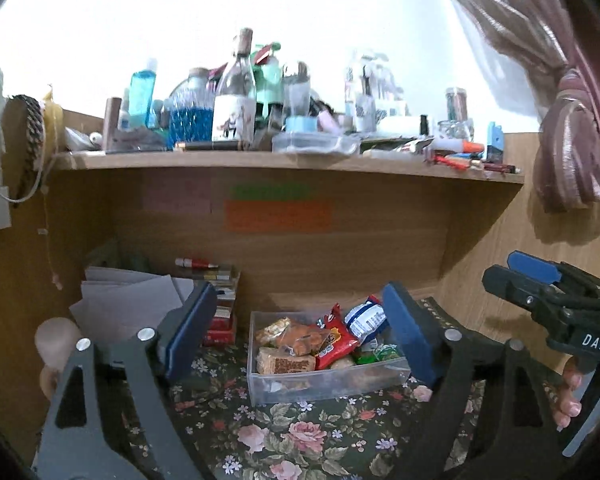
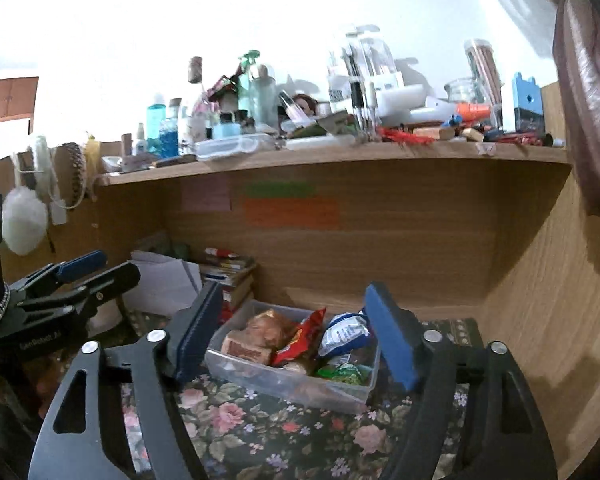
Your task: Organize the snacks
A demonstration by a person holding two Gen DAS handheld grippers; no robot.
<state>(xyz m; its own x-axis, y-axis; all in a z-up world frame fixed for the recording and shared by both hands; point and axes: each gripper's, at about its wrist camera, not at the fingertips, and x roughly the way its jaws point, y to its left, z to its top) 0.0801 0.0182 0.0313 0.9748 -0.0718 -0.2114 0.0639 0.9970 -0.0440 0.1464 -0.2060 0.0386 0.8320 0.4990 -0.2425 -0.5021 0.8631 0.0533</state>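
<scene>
The clear plastic box of snacks sits on the floral cloth covering the counter, under the cluttered wooden shelf. Seen from the left wrist, the box lies ahead of the left gripper, framed in the gap between its two blue-padded jaws but beyond their tips, touching neither. From the right wrist, it likewise lies ahead of the right gripper, between and past the jaws, its near corner turned toward the camera. There is one box; in it show one red chip bag, one blue-and-white packet, one green packet, and three tan or orange wrapped snacks, the lowest a brown-labelled block; anything underneath is hidden. Both pairs of jaws stand wide apart, holding nothing and touching nothing. Each gripper also appears at the edge of the other's view: the right gripper at the right edge of the left view, the left gripper at the left edge of the right view. A stack of white papers and small books lies left of the box, well apart from it.
</scene>
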